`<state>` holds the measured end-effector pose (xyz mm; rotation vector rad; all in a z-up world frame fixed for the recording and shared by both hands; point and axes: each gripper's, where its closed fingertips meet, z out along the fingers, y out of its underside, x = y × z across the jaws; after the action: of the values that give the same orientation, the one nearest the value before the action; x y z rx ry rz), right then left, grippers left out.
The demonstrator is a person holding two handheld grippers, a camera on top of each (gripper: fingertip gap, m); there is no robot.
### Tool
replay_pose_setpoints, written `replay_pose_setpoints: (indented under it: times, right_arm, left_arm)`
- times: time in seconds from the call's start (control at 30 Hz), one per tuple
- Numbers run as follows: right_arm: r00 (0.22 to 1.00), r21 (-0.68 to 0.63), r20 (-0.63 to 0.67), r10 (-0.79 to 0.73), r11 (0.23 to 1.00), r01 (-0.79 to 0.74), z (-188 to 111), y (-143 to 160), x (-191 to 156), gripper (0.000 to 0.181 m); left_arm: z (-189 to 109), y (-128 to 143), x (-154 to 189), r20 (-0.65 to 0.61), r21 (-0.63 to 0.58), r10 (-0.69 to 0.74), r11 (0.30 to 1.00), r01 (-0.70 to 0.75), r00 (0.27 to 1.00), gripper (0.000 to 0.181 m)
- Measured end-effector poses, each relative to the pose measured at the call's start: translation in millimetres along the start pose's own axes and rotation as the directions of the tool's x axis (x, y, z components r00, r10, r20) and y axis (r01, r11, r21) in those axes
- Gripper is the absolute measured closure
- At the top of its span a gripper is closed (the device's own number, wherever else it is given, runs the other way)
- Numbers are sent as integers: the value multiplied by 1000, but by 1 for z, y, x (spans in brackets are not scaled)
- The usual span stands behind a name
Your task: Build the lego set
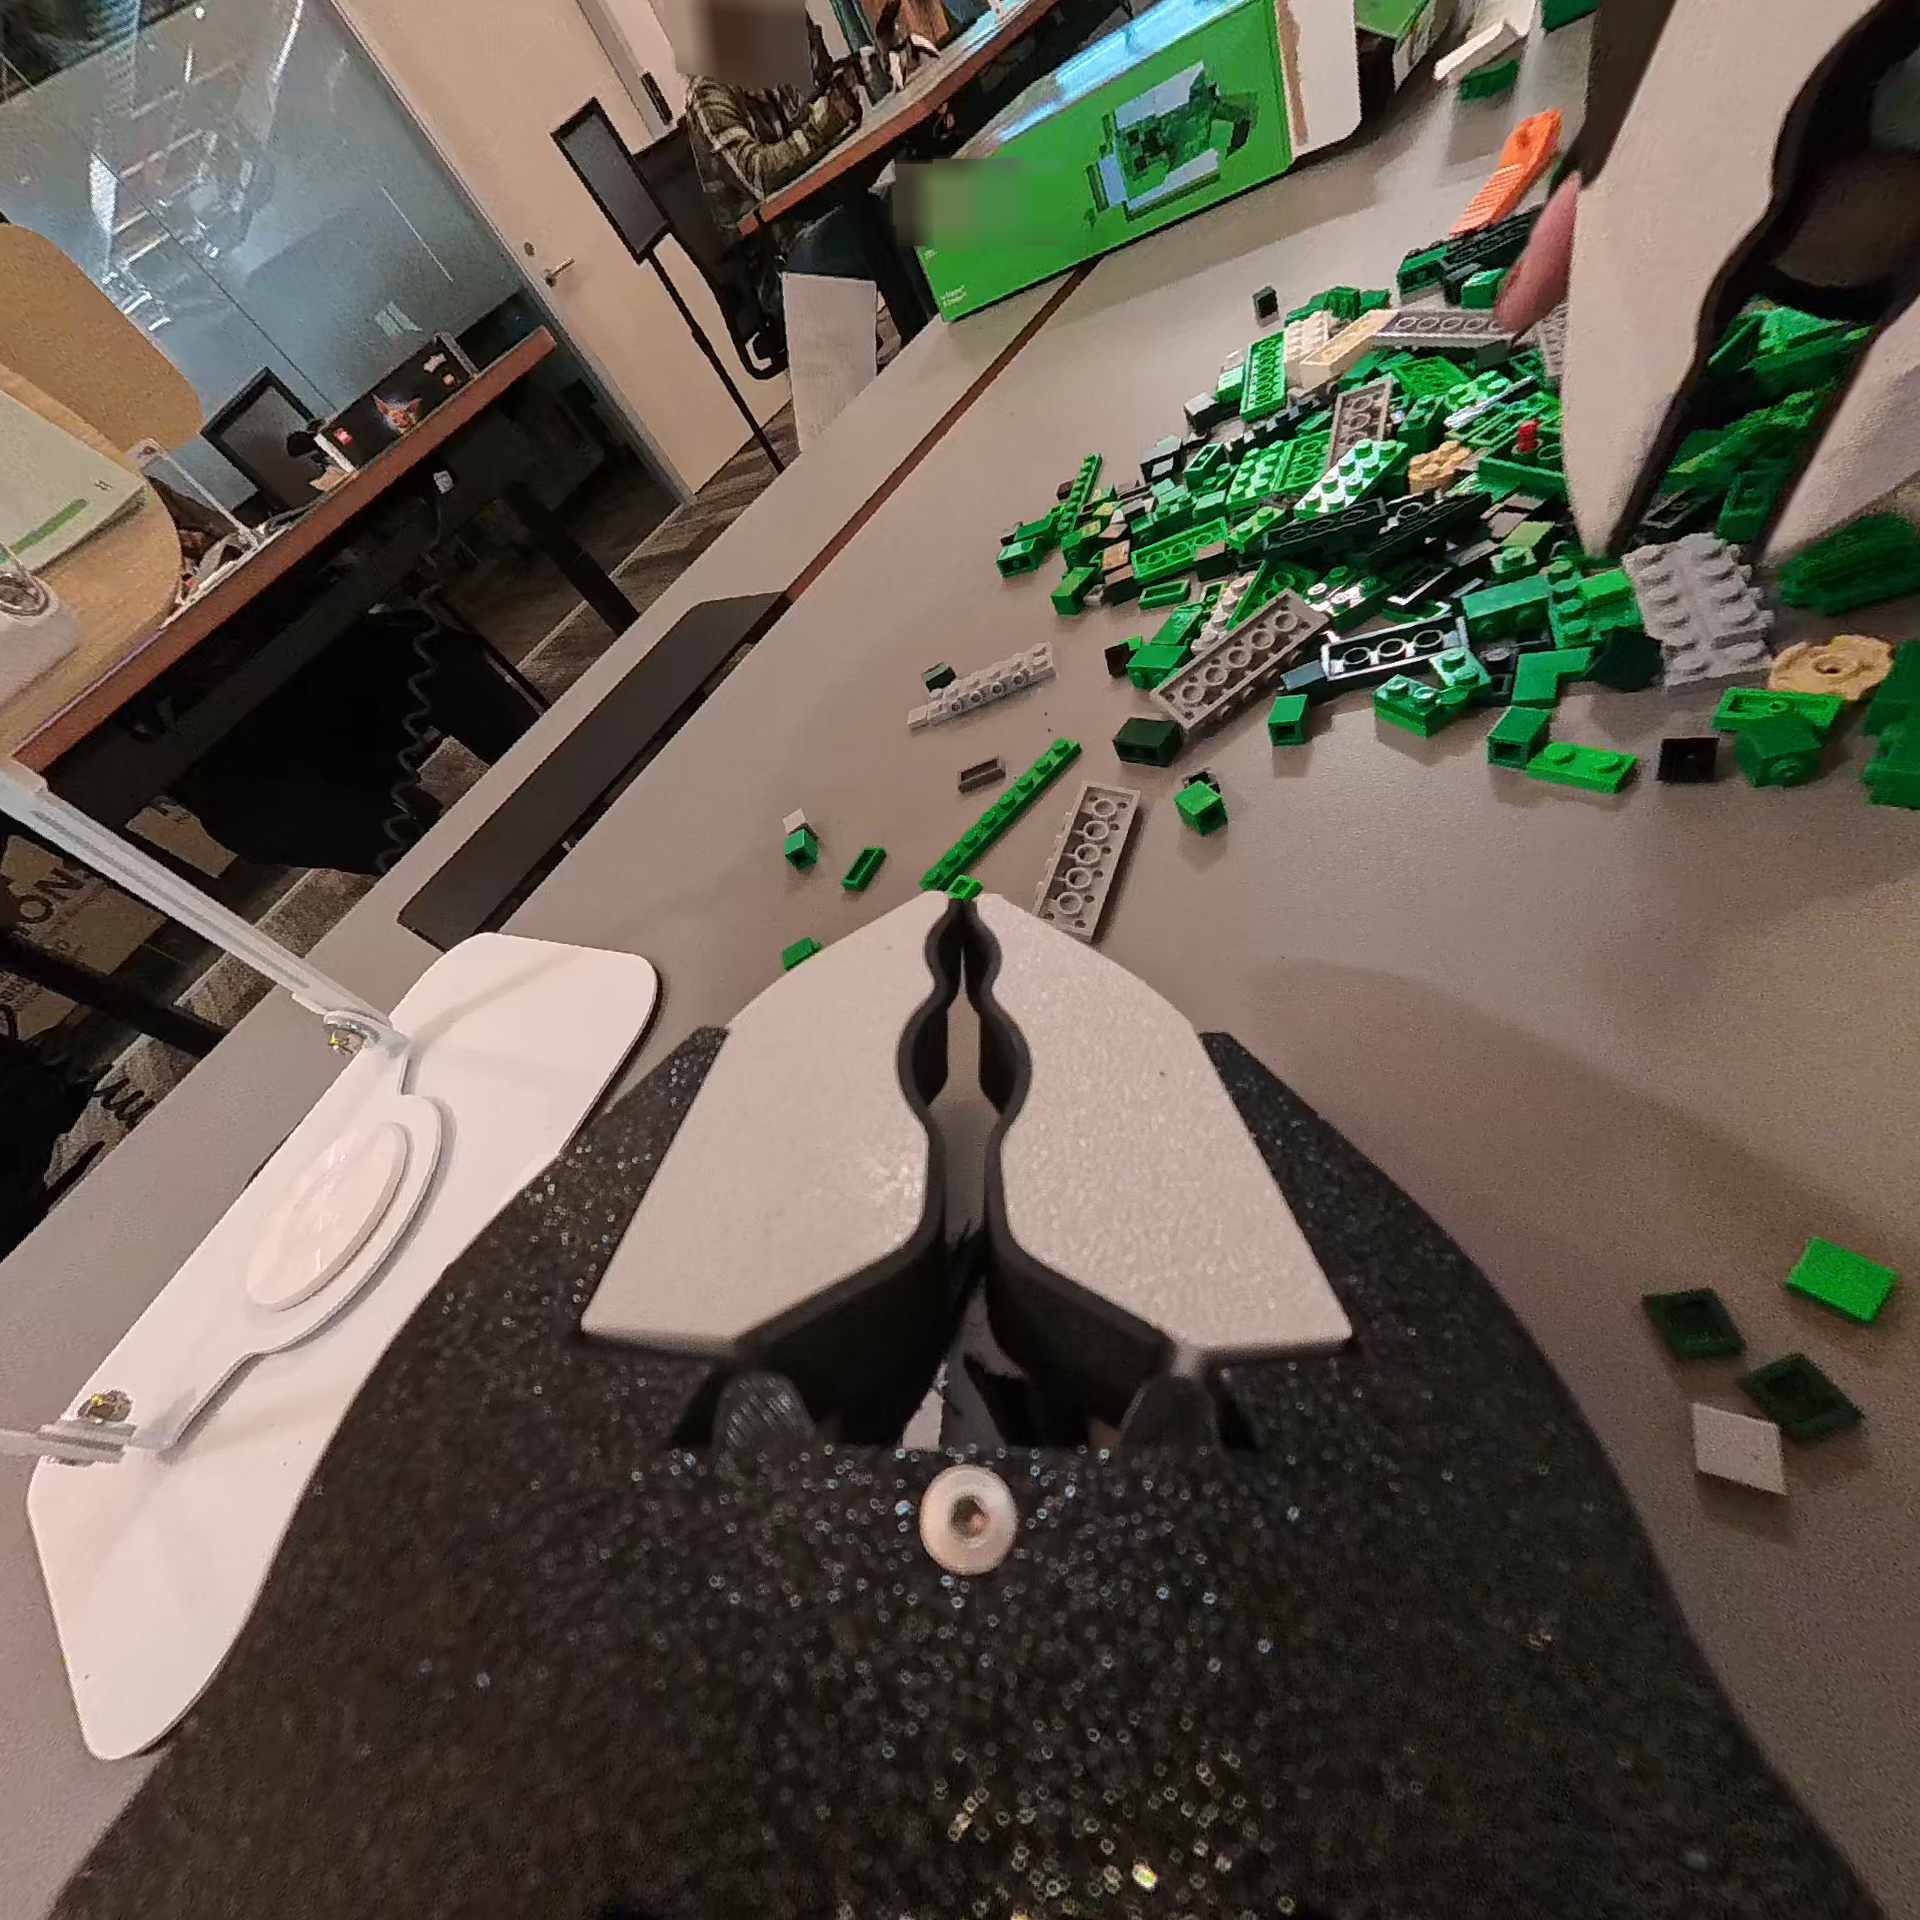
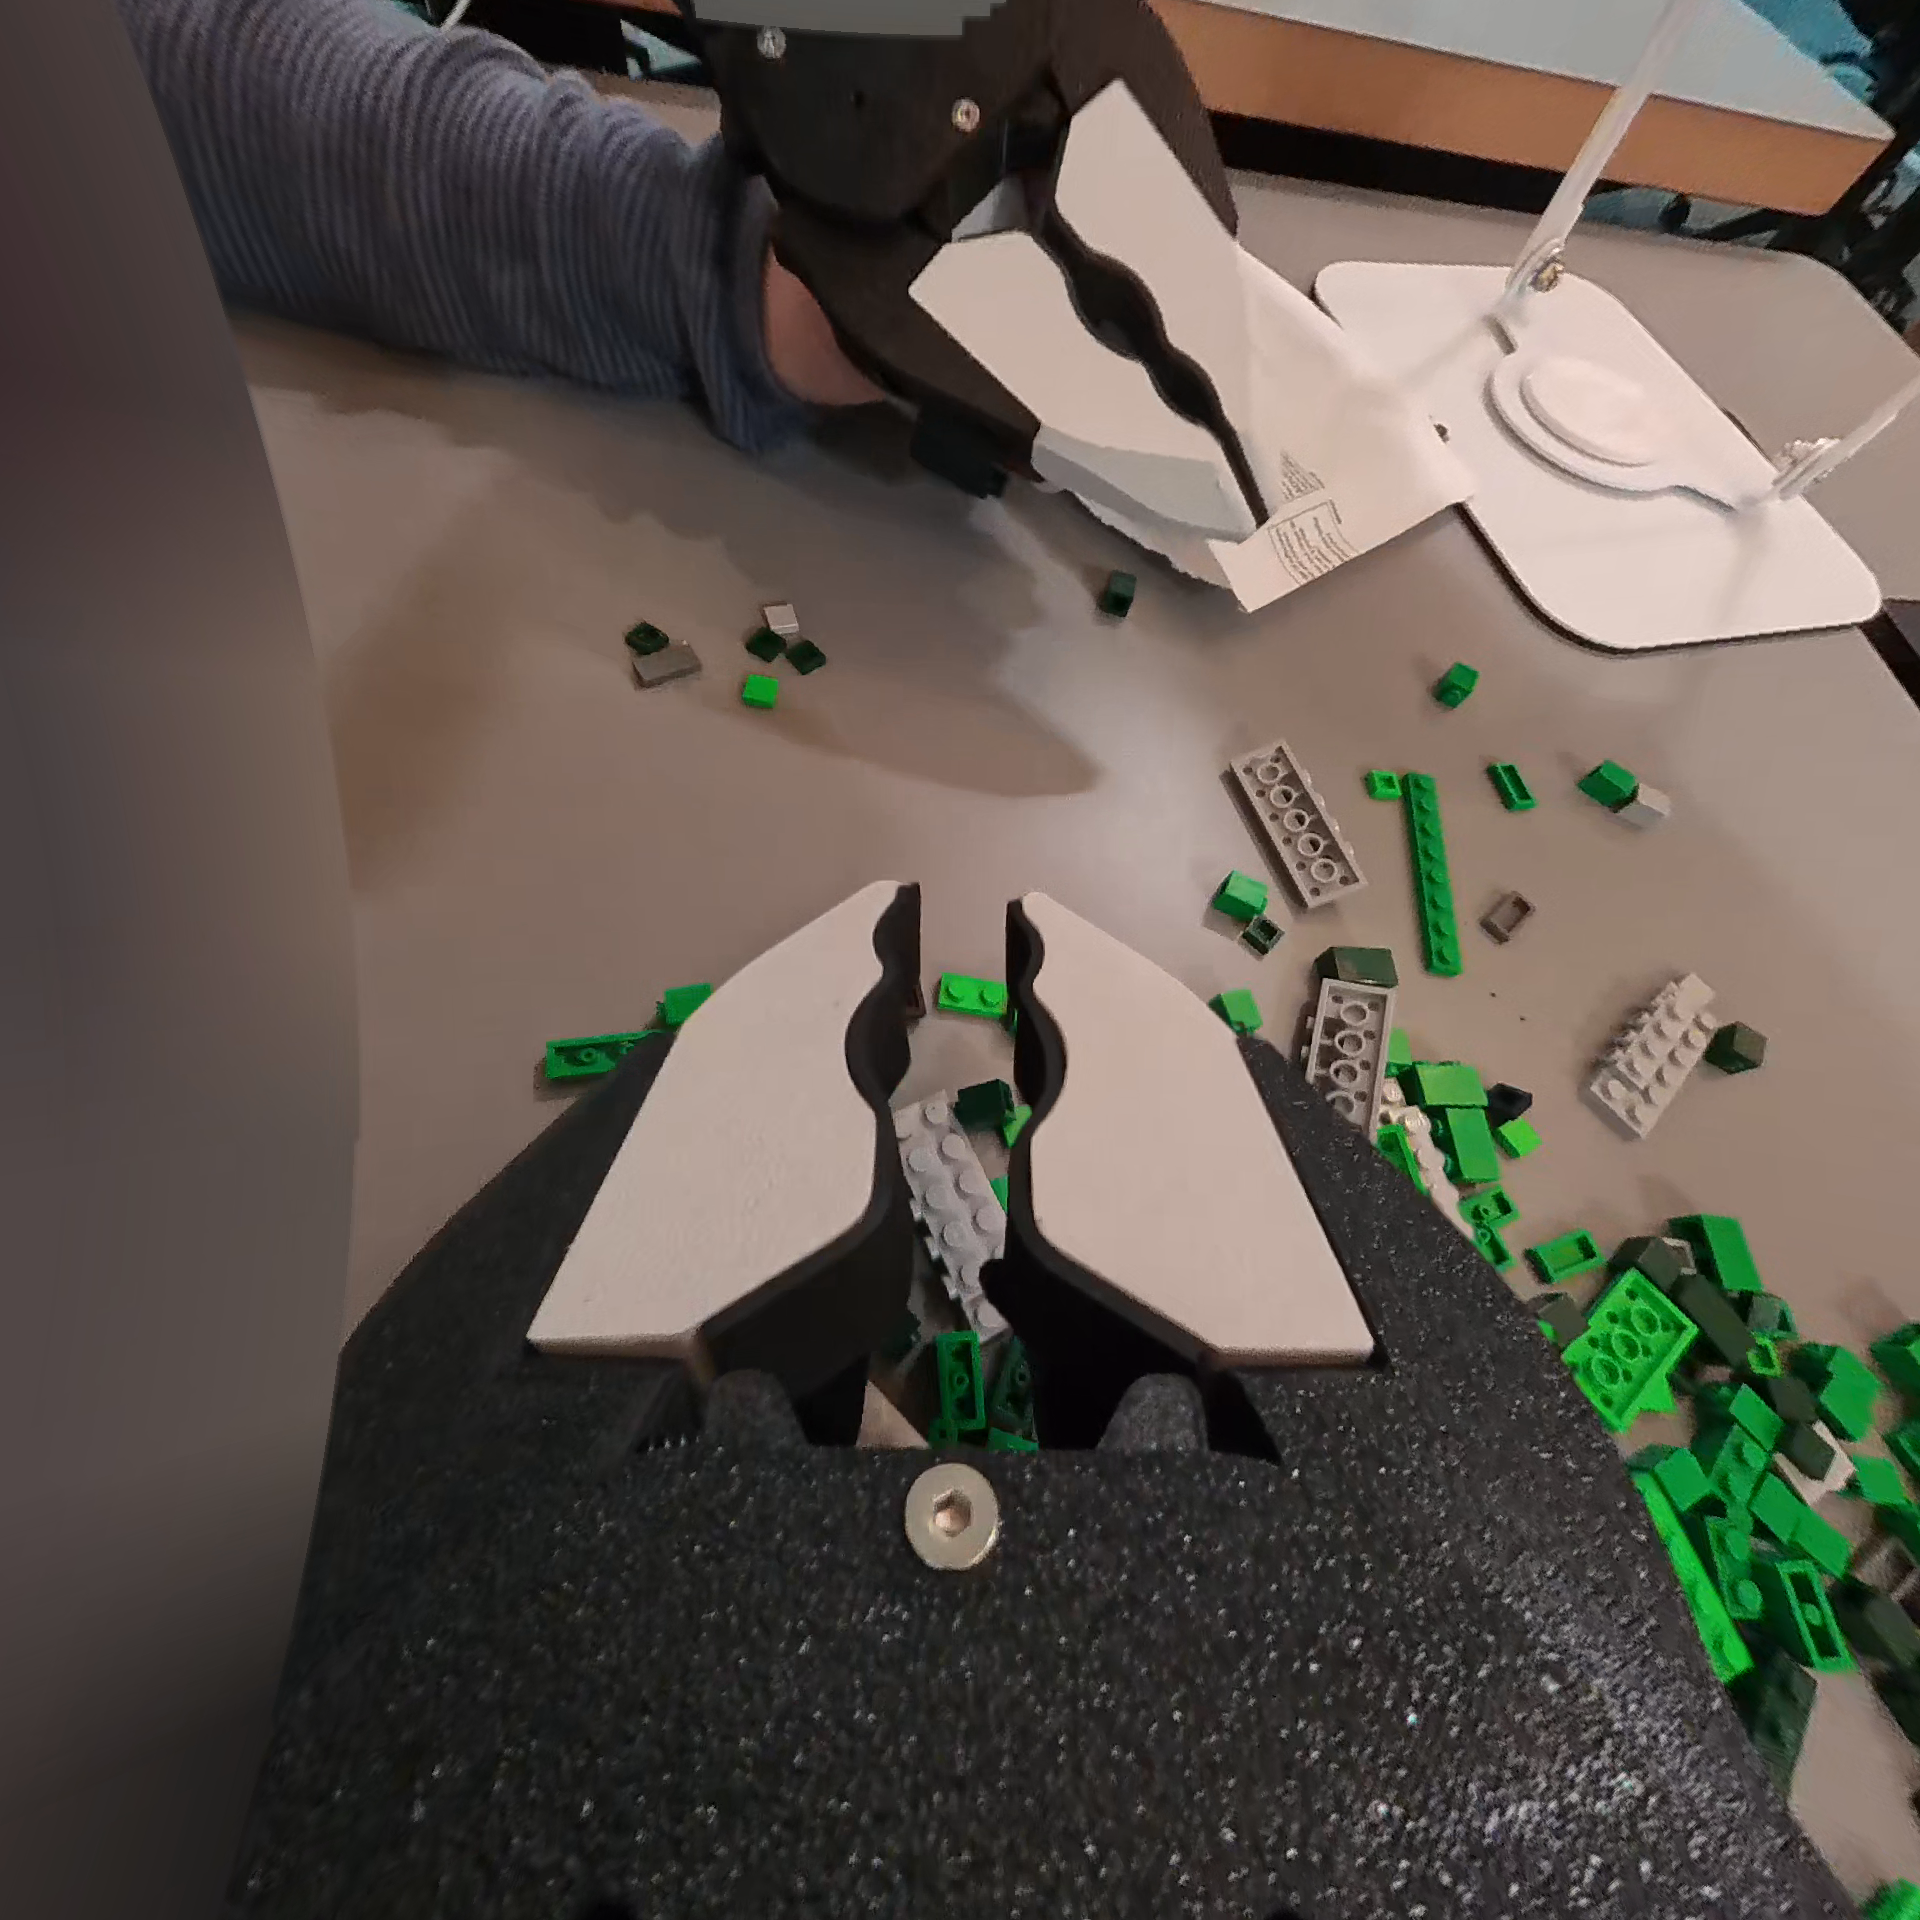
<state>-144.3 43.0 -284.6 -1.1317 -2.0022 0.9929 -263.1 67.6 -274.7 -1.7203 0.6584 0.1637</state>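
A pile of green, dark green and grey lego pieces (image 1: 1403, 499) lies on the grey table; it also shows in the right wrist view (image 2: 1745, 1403). My right gripper (image 2: 961, 904) is open and empty, hanging over the pile's edge with a grey studded plate (image 2: 951, 1195) below its gap. In the left wrist view it (image 1: 1683, 540) stands tips-down beside that grey plate (image 1: 1694, 613). My left gripper (image 1: 961, 909) is shut, nothing visible between its tips, low over bare table short of the loose pieces. In the right wrist view it (image 2: 1247, 520) hovers over a printed paper sheet (image 2: 1351, 447).
A green set box (image 1: 1122, 156) stands at the far table edge, an orange tool (image 1: 1512, 171) beside it. A white stand base (image 1: 343, 1195) sits left of my left gripper. A few small tiles (image 1: 1766, 1351) lie apart. A person's sleeve (image 2: 468, 208) rests on the table.
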Motion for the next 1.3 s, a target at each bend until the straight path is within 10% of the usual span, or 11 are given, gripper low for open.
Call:
replay_pose_setpoints:
  times: [0.8, 1.3]
  right_arm:
    - [987, -38, -162, -13, 999, 7, -38, 17, 39, 170]
    - [988, -195, 155, -26, 979, 56, -60, 52, -7, 163]
  left_arm:
    - [0, 0, 0, -1, 0, 3, 1000, -3, 1000, 181]
    - [0, 1, 1, -6, -6, 8, 1000, -8, 1000, 181]
